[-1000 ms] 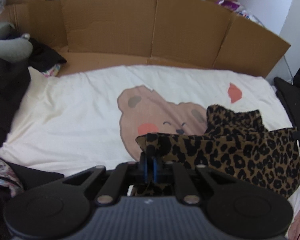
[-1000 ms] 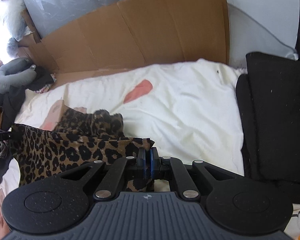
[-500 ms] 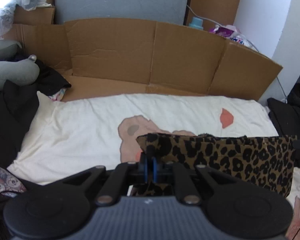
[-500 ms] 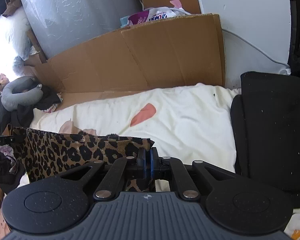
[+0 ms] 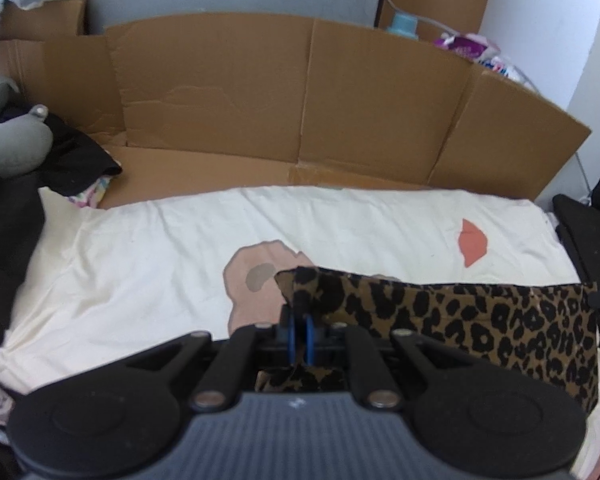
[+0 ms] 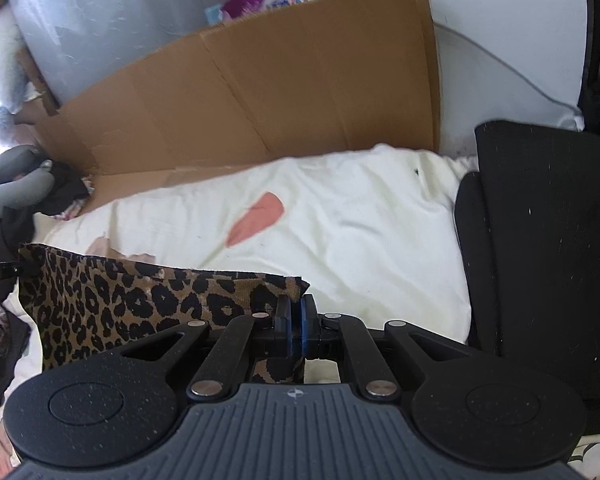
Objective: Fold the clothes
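Item: one leopard-print garment [image 5: 480, 320], held in the air above the cream bedsheet [image 5: 148, 264], stretched taut between two grippers, upper edge near level.

Left gripper [image 5: 299, 322]: clenched on the garment's left top corner; cloth passes between the blue pads and shows again below them.
Right gripper [image 6: 296, 322]: clenched on the opposite top corner in the same manner.

Step in hand, as judged: garment lifted and spread by its two upper corners, ready for laying out or a first fold. No fold is visible yet; task early.

Next move calls for: both grippers travelling together at matched height, keeping the top edge tight, so the hanging part meets the sheet first and lies without creases. Letting go of one corner early would collapse the spread.

Count of other things:
- flattened cardboard wall [image 5: 300, 92], one, standing behind the sheet
- black folded cloth [image 6: 548, 248], one pile, at the sheet's right edge
- grey soft toy [image 5: 8, 148], one, at the far left on dark clothes
- bear print on sheet, one; red patches, one
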